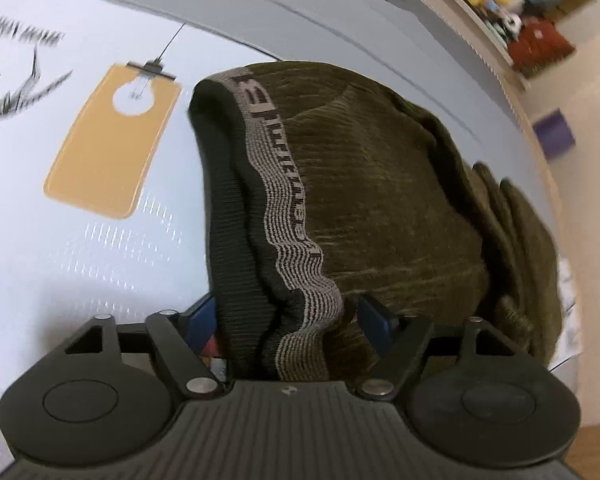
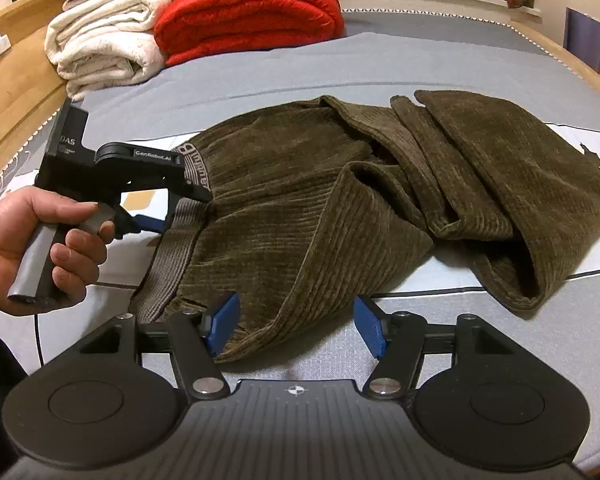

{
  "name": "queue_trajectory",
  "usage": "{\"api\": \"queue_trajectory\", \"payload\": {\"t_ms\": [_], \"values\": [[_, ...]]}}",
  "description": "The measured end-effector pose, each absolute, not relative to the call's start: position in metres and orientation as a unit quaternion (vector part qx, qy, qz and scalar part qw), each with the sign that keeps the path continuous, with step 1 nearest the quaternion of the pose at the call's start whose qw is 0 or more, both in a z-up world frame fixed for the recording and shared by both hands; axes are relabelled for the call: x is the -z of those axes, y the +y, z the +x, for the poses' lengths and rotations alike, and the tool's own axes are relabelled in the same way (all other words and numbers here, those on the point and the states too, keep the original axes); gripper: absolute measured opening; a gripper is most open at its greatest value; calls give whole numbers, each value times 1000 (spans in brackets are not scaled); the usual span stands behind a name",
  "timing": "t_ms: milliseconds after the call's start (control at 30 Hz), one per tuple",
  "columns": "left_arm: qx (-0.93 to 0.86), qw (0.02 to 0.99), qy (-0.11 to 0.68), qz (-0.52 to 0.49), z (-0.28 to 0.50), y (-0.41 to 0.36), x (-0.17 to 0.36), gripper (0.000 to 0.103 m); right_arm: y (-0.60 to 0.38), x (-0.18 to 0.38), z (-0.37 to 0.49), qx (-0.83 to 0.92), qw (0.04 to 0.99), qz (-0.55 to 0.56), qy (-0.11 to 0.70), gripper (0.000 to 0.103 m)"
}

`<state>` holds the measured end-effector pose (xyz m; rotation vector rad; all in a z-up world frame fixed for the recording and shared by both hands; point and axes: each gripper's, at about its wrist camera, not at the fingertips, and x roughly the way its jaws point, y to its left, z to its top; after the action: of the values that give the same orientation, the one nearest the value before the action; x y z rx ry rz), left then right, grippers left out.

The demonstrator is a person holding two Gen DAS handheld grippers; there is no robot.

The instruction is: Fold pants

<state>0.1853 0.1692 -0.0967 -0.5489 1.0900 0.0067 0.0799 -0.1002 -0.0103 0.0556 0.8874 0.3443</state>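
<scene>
— Looking down my left gripper [image 1: 284, 312]: the waistband [image 1: 296, 248] of the pants [image 1: 380, 184] runs straight between the fingers [image 1: 376, 316], and the fabric fills the gap. I can't tell whether the jaws are truly pinching it or only standing around it

— What does the right side show?

— My right gripper [image 2: 296, 326] has its jaws wide, blue pads [image 2: 224, 322] either side of a fold of the pants [image 2: 340, 200], not closed on it. The pants lie crumpled on the grey bed [image 2: 420, 60], legs bunched toward the right. From here I see the left gripper [image 2: 180, 196] at the waistband [image 2: 196, 168], a hand [image 2: 40, 240] on its handle

— Anything else on the bed?

— A red blanket [image 2: 248, 16] and a white one [image 2: 104, 36] stacked at the far end, well apart from the pants — and an orange patch [image 1: 112, 140] printed on the sheet beside the waistband
</scene>
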Motion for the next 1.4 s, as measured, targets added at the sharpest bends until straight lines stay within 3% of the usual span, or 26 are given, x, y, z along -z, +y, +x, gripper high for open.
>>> {"api": "queue_trajectory", "payload": {"t_ms": [33,100,167,367,500,633,700,767,867,933,1000,1133,1233,1300,1333,1367,1400], "values": [[-6,826,511,-237,185,167,95,62,-101,11,82,-162,888,29,430,65],[1,841,501,-206,182,165,90,37,-101,14,84,-155,886,34,436,65],[6,855,485,-185,180,164,80,21,-101,17,85,-148,885,37,440,65],[-6,894,422,-151,153,176,44,17,-96,22,81,-124,890,32,438,65],[-63,893,424,-136,130,202,36,16,-93,21,72,-122,894,25,431,65],[-165,896,409,-43,103,227,26,15,-88,20,61,-125,899,1,419,65],[-219,887,407,6,93,236,24,0,-87,19,56,-124,902,-10,414,65],[-277,869,408,28,85,252,24,0,-89,18,52,-123,904,-18,410,64],[-257,875,407,-60,73,272,20,3,-96,11,52,-123,908,-20,401,64],[-229,888,390,-82,70,267,13,8,-101,6,56,-122,911,-21,393,64],[-175,898,388,-113,69,259,11,23,-106,2,64,-117,915,-27,386,64],[-57,894,410,-170,76,241,18,28,-103,8,90,-106,909,-48,400,65],[35,882,423,-204,77,221,25,41,-92,24,113,-98,898,-81,421,65],[98,868,440,-210,77,202,28,64,-84,38,124,-97,890,-109,432,63],[118,864,445,-203,78,192,30,65,-81,44,128,-100,885,-122,437,58],[138,864,448,-183,77,178,29,65,-79,48,131,-100,882,-135,440,42],[149,866,449,-161,74,166,28,65,-80,50,136,-95,881,-149,439,33]]}}
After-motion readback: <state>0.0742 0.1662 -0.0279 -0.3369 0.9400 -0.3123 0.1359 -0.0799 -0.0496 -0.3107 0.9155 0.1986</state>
